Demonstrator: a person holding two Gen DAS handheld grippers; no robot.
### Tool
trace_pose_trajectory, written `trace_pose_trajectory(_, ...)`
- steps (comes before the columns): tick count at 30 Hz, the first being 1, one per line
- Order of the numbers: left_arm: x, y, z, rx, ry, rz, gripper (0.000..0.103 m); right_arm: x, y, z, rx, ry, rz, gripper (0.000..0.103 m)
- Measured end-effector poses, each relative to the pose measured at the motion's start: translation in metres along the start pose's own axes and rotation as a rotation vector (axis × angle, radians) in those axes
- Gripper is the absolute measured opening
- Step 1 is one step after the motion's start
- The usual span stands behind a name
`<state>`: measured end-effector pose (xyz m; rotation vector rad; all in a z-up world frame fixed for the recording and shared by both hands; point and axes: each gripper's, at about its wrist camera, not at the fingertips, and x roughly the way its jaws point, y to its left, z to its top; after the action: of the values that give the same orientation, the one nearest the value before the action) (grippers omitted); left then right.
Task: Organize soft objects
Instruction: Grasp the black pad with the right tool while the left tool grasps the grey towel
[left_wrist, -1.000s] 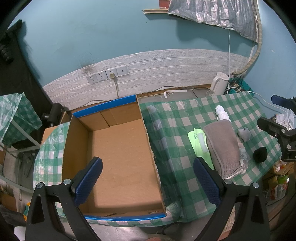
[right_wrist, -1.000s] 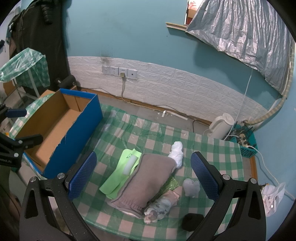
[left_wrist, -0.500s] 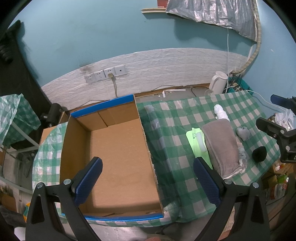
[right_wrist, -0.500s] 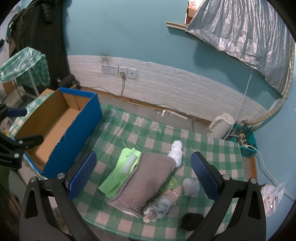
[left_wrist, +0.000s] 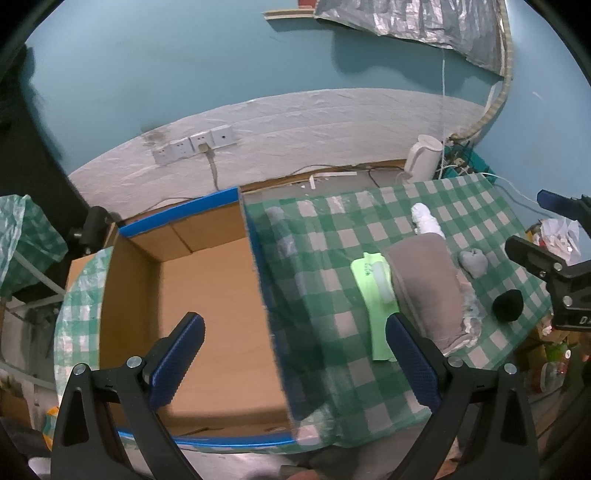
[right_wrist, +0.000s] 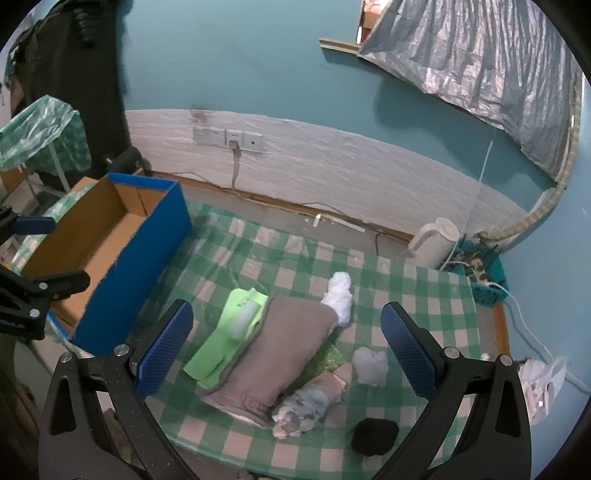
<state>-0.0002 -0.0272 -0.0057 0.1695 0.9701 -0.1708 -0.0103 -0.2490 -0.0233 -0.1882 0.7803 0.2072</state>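
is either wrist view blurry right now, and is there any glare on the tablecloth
Left wrist view: smeared by motion, the cardboard box wall and checked tablecloth edges soft. Right wrist view: sharper, though the grey towel looks slightly soft; pale sheen on the tablecloth's plastic cover near the box. Both views bend the wall strongly, fisheye, with dark corners.
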Motion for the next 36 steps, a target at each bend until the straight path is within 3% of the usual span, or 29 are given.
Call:
trace_pose_trajectory(20,0.045,-0.081,0.015,0.103,0.119,-0.049,0.099,0.029,-0.083,-0.055,0.167,0.165,-0.11,0.102)
trace_pose_trajectory(36,0.084,-0.135,0.013,0.178,0.2,-0.051,0.099,0.065,-0.119,-0.113,0.257,0.309,-0.155,0.101)
